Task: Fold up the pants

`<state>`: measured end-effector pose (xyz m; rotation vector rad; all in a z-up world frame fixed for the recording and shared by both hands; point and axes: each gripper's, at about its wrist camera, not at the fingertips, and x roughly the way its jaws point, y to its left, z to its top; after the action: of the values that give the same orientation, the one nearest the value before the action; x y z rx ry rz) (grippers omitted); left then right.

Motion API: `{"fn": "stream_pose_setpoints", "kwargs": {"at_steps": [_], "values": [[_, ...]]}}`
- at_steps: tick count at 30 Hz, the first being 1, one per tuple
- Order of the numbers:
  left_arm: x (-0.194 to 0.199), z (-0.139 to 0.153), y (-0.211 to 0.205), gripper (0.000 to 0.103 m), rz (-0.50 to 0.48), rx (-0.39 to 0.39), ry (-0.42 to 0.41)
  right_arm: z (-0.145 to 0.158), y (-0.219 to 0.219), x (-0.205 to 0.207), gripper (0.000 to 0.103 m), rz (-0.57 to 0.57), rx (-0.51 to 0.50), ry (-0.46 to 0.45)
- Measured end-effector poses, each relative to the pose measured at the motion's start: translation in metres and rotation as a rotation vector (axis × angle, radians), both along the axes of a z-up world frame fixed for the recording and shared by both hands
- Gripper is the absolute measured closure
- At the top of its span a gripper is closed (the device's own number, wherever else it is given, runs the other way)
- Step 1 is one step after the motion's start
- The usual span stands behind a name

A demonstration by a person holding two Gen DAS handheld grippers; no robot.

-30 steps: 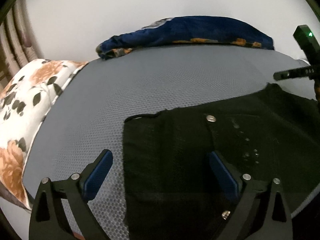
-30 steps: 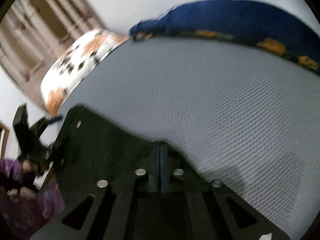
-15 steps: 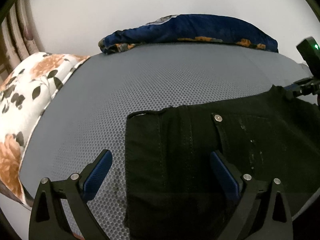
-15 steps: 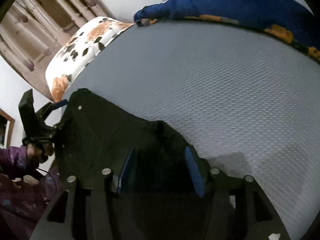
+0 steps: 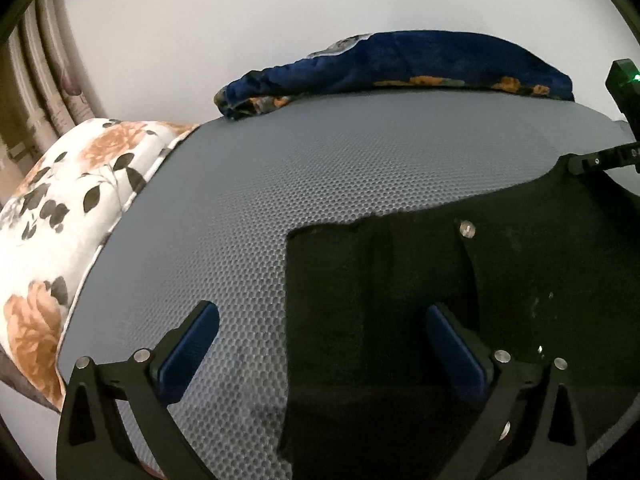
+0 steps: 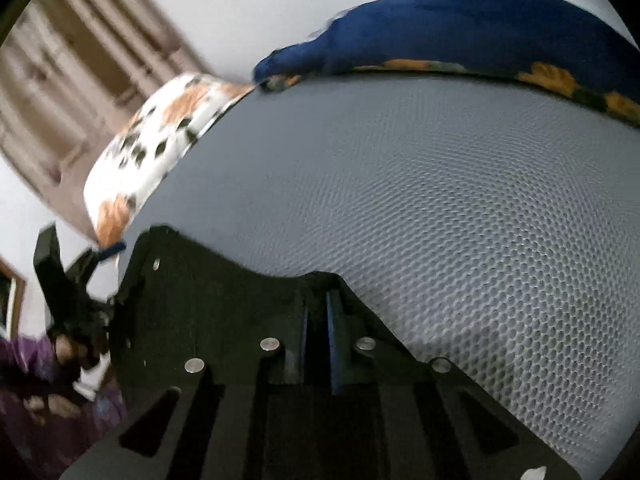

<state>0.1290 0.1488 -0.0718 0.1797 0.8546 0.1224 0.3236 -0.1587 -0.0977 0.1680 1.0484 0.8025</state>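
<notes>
Right gripper (image 6: 316, 320) pinches pants (image 5: 400, 280) edge; left gripper (image 5: 320, 344) fingers opening wide, nothing clamped.
Close left fingers on the corner between them, then lift both evenly.

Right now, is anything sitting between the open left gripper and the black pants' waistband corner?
Nothing visible. The left gripper straddles the black pants edge on bare grey mesh mattress; its jaws are opening. The blue floral blanket and white floral pillow lie well clear.
</notes>
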Motion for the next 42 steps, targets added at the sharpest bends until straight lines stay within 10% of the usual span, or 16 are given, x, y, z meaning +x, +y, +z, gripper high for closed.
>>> {"fn": "stream_pose_setpoints", "kwargs": {"at_steps": [6, 9, 19, 31, 42], "values": [[0.006, -0.009, 0.016, 0.000, 0.003, -0.101, 0.000, -0.032, -0.026, 0.025, 0.097, -0.087, 0.205, 0.187], [0.008, -0.005, 0.026, 0.000, 0.035, -0.173, 0.007, -0.019, -0.021, 0.018, 0.097, -0.075, 0.170, 0.116], [0.011, 0.057, 0.027, 0.000, 0.050, 0.038, -0.265, -0.019, -0.016, 0.017, 0.097, -0.073, 0.100, 0.059], [0.138, 0.007, 0.061, 0.005, 0.064, 0.109, -0.127, -0.020, -0.007, 0.018, 0.097, -0.083, 0.084, 0.049], [0.014, 0.040, 0.061, 0.005, -0.101, -0.069, -0.036, -0.020, -0.003, 0.016, 0.097, -0.086, 0.064, 0.033]]}}
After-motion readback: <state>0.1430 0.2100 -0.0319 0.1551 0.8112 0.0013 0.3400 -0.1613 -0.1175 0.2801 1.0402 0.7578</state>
